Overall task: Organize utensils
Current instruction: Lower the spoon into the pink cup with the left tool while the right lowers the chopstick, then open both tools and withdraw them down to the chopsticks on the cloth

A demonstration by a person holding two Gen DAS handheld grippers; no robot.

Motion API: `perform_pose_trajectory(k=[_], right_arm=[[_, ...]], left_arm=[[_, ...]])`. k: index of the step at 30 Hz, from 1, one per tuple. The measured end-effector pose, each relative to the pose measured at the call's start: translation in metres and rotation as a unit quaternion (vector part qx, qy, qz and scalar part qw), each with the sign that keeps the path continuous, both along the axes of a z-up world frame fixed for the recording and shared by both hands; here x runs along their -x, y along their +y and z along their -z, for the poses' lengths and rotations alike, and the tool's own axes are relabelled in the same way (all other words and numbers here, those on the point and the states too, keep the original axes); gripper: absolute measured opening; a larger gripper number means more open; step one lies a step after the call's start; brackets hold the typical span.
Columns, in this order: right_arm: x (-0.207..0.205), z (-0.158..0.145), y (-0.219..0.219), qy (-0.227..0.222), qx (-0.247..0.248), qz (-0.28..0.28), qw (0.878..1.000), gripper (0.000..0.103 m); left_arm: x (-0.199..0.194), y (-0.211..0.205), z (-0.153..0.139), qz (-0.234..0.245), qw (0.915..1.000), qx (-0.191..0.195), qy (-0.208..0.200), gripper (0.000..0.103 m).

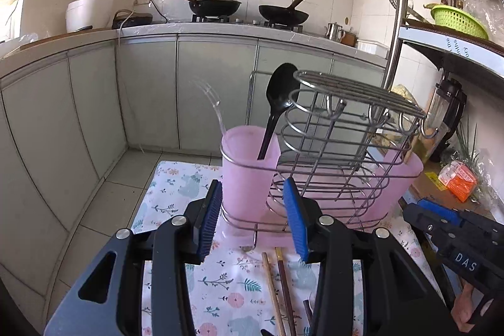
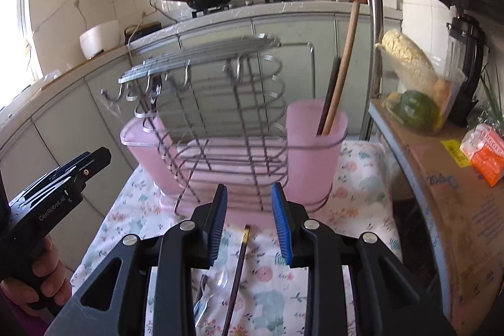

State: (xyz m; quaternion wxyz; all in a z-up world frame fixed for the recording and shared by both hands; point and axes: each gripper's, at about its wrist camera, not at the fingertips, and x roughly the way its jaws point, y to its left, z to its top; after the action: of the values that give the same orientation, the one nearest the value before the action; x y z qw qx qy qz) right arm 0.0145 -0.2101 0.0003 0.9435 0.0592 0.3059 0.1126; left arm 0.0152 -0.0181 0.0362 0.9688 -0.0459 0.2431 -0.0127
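A wire utensil rack (image 1: 340,140) with two pink cups stands on a floral cloth (image 1: 176,197). The left pink cup (image 1: 249,175) holds a black spoon (image 1: 278,96) and a clear plastic fork (image 1: 211,99). The right pink cup (image 2: 315,153) holds two chopsticks (image 2: 338,87). My left gripper (image 1: 253,222) is open and empty in front of the left cup, above loose chopsticks (image 1: 277,292). My right gripper (image 2: 249,225) is open and empty above a dark chopstick (image 2: 237,273) and a clear plastic spoon (image 2: 214,285).
A metal shelf post (image 2: 371,21) and a cardboard box (image 2: 456,210) with food bags stand right of the cloth. Kitchen cabinets (image 1: 151,90) and a counter with woks (image 1: 217,3) lie behind. Tiled floor (image 1: 104,203) shows to the left.
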Motion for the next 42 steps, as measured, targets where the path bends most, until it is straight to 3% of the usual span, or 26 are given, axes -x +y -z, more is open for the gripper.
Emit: perform_pose_trajectory(k=[12, 42], right_arm=[[0.001, 0.027, 0.016, 0.037, 0.018, -0.005, 0.999, 0.028], [-0.006, 0.04, 0.027, 0.06, 0.032, -0.007, 0.998, 0.028]], left_arm=[[0.01, 0.004, 0.027, -0.02, 0.999, 0.001, 0.04, 0.041], [0.011, -0.001, 0.035, -0.017, 0.9984, -0.004, 0.055, 0.041]])
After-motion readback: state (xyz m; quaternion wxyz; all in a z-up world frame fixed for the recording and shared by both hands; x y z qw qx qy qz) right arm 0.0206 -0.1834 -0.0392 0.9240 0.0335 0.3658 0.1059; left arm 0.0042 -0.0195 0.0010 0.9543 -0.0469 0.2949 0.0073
